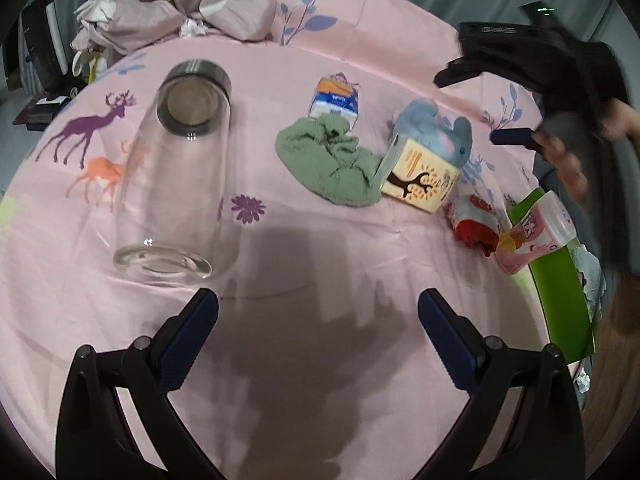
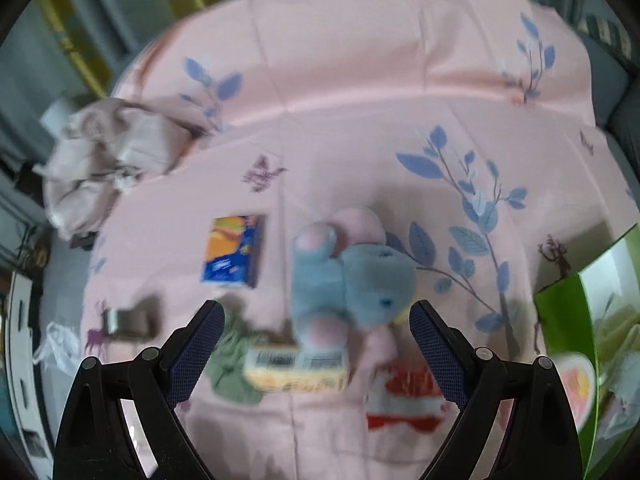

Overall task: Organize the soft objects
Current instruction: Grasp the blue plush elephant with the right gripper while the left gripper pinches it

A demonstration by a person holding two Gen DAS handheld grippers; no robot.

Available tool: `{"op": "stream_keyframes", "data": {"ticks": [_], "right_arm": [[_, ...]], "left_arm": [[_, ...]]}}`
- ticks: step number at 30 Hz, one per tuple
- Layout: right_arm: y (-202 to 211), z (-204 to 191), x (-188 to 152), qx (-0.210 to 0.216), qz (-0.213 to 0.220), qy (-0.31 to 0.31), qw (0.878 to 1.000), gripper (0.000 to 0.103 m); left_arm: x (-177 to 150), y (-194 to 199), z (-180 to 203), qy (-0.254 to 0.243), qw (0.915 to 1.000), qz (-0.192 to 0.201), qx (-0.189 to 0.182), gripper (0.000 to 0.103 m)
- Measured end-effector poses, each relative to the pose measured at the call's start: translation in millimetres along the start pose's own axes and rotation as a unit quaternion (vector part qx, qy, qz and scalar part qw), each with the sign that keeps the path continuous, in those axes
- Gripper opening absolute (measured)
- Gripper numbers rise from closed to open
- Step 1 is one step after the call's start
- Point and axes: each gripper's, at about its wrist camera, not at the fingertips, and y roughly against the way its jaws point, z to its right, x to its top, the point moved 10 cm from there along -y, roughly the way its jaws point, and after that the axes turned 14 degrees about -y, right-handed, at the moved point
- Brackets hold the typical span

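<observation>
We are judging the blue plush toy [image 2: 352,276] light, soft and compressible, best pinched across its rounded body, not the pink-tipped limbs. It is lying just ahead of our right claw [image 2: 316,316], between the spread, empty jaws, resting atop a cream patterned box [image 2: 296,372]. Our left claw [image 1: 318,312] is hanging wide open, empty, above the pink sheet [image 1: 280,240], toy ahead-right.

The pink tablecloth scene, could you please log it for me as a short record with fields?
surface: pink tablecloth with deer and leaf prints
blue plush toy: on top of the cream box
green cloth: crumpled, beside the box
glass jar: empty, standing at left
left gripper: open, holding nothing
right gripper: open, above the plush, view blurred
</observation>
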Motion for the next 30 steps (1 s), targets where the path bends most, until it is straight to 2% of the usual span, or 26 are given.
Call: {"op": "stream_keyframes", "data": {"ticks": [5,8,11,13,15,19,22,26,30], "right_arm": [[-48.5,9.6,10.1,-0.058,-0.04,0.012,0.997,0.094],[-65.1,22.0,10.7,-0.101,-0.04,0.017,0.994,0.094],[-79.8,26.4,5.0,-0.074,-0.066,-0.004,0.995,0.095],[-80.9,29.3,5.9,-0.055,-0.058,-0.017,0.997,0.095],[-75.5,30.5,6.2,-0.044,-0.049,-0.013,0.998,0.089],[-48.3,27.8,4.6,-0.017,-0.04,-0.02,0.999,0.087],[-7.1,19.9,1.4,0.017,-0.01,-0.012,1.0,0.087],[53.5,8.9,-29.5,0.066,0.014,0.025,0.997,0.087],[76.0,8.3,-81.3,0.11,0.0,0.04,0.993,0.088]], "left_arm": [[-1.3,-0.6,1.7,-0.001,0.9999,0.001,-0.011,0.1],[-1.3,-0.8,2.8,-0.002,0.9999,0.001,-0.014,0.1],[-1.8,-1.3,1.6,-0.002,0.9999,0.0,-0.01,0.1],[-1.3,-1.4,1.0,-0.003,1.0,0.001,-0.007,0.1],[-1.0,-1.7,0.3,-0.002,1.0,0.001,-0.006,0.1],[-1.2,-2.1,0.3,-0.002,1.0,0.0,-0.002,0.1],[-1.2,-0.3,0.1,0.002,1.0,0.0,-0.004,0.1],[-0.5,6.0,0.3,0.008,1.0,0.001,-0.002,0.099],[1.8,21.3,-0.6,0.008,0.9998,0.016,0.0,0.099]]}}
